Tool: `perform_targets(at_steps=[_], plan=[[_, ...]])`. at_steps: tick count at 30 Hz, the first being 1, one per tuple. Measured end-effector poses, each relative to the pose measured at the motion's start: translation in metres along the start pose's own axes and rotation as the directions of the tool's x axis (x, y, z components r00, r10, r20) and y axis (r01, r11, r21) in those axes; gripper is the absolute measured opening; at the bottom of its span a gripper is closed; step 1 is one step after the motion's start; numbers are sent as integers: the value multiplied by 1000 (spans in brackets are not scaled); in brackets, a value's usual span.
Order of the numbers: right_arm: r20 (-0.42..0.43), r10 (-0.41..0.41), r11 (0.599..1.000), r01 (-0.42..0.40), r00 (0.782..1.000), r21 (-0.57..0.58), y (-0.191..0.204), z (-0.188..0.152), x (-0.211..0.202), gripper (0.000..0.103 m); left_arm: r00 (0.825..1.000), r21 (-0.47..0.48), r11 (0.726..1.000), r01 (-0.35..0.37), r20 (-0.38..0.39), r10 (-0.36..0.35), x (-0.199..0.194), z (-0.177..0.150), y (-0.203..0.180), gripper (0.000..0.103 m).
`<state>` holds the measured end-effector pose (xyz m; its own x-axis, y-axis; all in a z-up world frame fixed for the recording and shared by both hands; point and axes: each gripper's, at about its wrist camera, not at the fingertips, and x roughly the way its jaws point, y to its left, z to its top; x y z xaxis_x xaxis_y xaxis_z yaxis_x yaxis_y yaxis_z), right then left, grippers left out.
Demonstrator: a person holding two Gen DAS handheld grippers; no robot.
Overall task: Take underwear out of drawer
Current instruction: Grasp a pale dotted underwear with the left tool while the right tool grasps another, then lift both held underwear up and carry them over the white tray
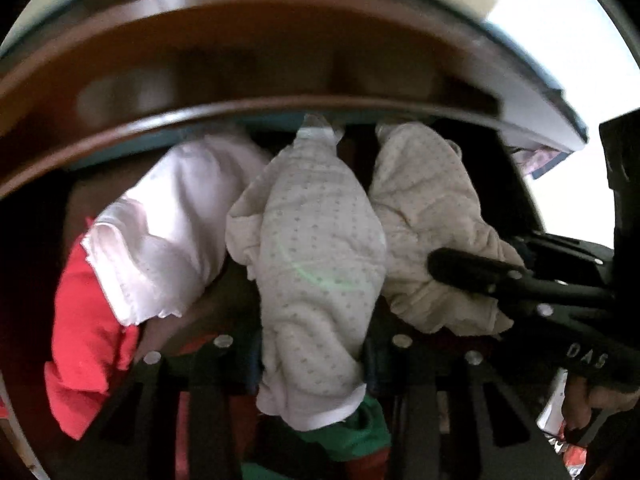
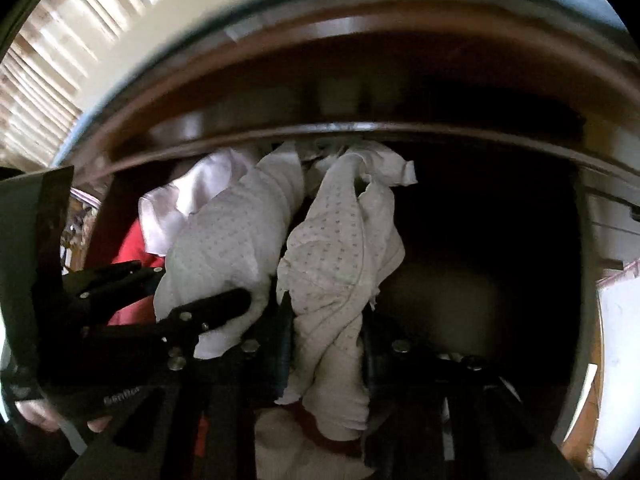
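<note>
Both grippers reach into an open dark wooden drawer. My left gripper is shut on a cream dotted piece of underwear that hangs between its jaws. My right gripper is shut on a second cream dotted piece, bunched between its jaws. In the left wrist view this second piece lies to the right, with the right gripper's finger on it. In the right wrist view the left gripper's finger lies on the first piece.
A white garment and a red garment lie at the drawer's left. Green cloth lies under the left gripper. The drawer's right part is dark. The dresser's top edge overhangs the drawer.
</note>
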<state>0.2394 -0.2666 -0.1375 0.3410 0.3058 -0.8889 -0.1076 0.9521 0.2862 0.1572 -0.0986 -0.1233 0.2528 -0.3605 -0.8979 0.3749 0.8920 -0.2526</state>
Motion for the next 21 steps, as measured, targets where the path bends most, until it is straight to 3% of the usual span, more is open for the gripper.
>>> perform_targets(at_steps=[6, 9, 14, 18, 21], plan=[[106, 96, 995, -98, 990, 10, 3, -16, -50, 30, 998, 65, 998, 21, 58, -25, -32, -23, -11, 36], [144, 132, 991, -132, 981, -8, 6, -17, -77, 30, 995, 86, 996, 31, 88, -39, -42, -9, -3, 36], [190, 161, 987, -153, 968, -55, 32, -24, -109, 29, 987, 124, 992, 33, 151, -52, -82, -16, 2, 36], [240, 199, 979, -181, 950, -98, 45, -23, -141, 29, 969, 141, 990, 26, 241, -60, -124, 2, 11, 36], [303, 233, 971, -202, 924, -130, 57, -15, -164, 29, 941, 150, 989, 10, 332, -60, -153, 18, 7, 36]])
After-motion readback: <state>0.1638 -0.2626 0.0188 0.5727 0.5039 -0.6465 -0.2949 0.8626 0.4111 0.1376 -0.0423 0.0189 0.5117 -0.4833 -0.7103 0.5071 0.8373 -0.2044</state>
